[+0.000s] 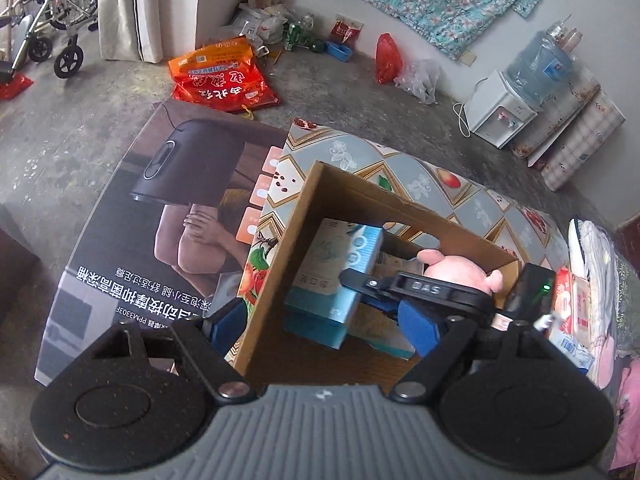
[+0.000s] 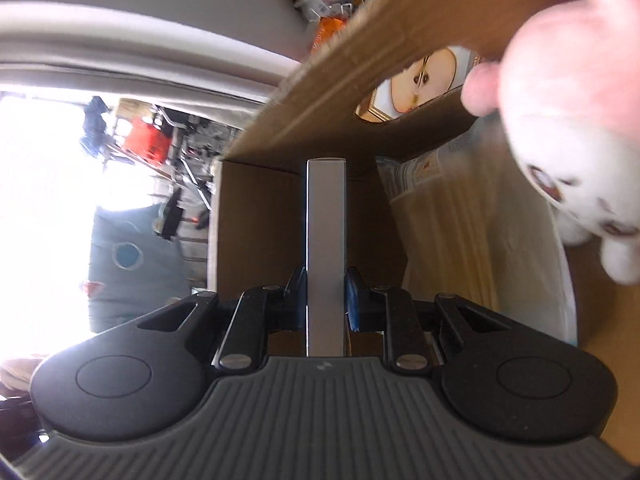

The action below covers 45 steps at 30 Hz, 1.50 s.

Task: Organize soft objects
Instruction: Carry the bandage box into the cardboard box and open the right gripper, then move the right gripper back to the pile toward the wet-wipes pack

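Lowering my right gripper (image 2: 326, 300), clamped on a slim grey slab (image 2: 325, 240), possibly a pack, into the cardboard box (image 1: 340, 196); left gripper (image 1: 324, 324) gapes empty; release next near the plush toy (image 2: 568, 120).

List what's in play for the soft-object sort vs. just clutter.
In play: cardboard box; pink plush toy; blue packs inside the box; right gripper, shut on a flat grey piece; left gripper, open.

Clutter: orange sack; water dispenser; wheelchair.

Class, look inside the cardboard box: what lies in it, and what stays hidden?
Inside the cardboard box lie a light-blue carton and a pink plush toy. The right tool reaches in, covering whatever lies beneath.
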{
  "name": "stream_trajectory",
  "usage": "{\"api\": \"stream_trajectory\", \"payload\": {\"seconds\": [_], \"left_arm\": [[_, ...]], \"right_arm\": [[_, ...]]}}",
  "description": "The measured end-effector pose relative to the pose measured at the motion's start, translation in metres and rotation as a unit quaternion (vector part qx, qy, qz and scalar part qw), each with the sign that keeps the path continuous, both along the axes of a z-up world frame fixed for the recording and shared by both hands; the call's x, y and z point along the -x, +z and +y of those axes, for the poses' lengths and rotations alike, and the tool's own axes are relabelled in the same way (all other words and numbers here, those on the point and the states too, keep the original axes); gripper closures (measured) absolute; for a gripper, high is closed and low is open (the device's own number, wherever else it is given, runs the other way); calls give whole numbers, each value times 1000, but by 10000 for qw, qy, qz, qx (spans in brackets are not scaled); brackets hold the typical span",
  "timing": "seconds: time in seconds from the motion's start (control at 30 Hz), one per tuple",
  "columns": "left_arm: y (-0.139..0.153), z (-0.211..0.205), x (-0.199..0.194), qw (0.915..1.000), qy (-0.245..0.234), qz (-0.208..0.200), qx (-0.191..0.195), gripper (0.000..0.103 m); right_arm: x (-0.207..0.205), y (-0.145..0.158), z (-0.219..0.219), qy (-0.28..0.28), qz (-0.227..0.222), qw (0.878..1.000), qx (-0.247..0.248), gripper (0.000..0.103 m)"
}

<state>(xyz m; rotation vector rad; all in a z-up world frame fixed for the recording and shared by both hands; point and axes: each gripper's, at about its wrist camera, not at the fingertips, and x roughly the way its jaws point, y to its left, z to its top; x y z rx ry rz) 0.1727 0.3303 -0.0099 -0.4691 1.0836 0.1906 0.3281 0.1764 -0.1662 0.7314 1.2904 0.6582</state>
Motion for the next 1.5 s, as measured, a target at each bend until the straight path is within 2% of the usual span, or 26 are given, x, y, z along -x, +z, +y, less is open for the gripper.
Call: {"api": "stream_trajectory", "payload": {"seconds": [0.17,0.37,0.6,0.77,0.9,1.0,1.1,1.13,1.17,1.23,1.33,1.43,1.5], "left_arm": [[-7,3,-4,9999,-62,17,110,19],[-9,7,-5,9998,-73,-26,204,19],[-7,4,-10,9998,-95,-49,160,19],[-2,-5,-14,9998,-86,-104,150,19],[11,-16,-17,9994,-62,-242,230,19],[25,-26,-21,9982,-18,-454,402,19],[39,-45,-29,9970,-37,-625,452,18],[42,-54,-32,9968,-93,-657,452,18],[44,-65,-37,9966,-163,-661,456,18],[45,-91,-47,9961,-355,-622,506,17],[38,-136,-63,9933,-685,-493,785,17],[20,-188,-80,9882,-945,-256,1181,18],[4,-222,-90,9840,-1086,-113,1411,18]], "right_arm": [[-2,-9,10,122,2,9986,518,79],[10,17,1,26,-277,9946,1001,78],[8,7,16,217,-250,9930,1134,85],[18,30,-2,112,-425,9949,904,83],[29,60,-42,-55,-594,9969,510,82],[42,92,-83,-164,-925,9955,122,78],[60,129,-134,-282,-1390,9896,-250,65],[64,141,-153,-344,-1498,9877,-291,55],[68,152,-172,-411,-1588,9861,-278,52],[76,170,-214,-526,-1748,9831,-135,51],[85,188,-286,-771,-1902,9779,401,50],[85,191,-354,-1167,-1905,9707,883,49],[85,181,-394,-1451,-1846,9639,1254,49]]}}
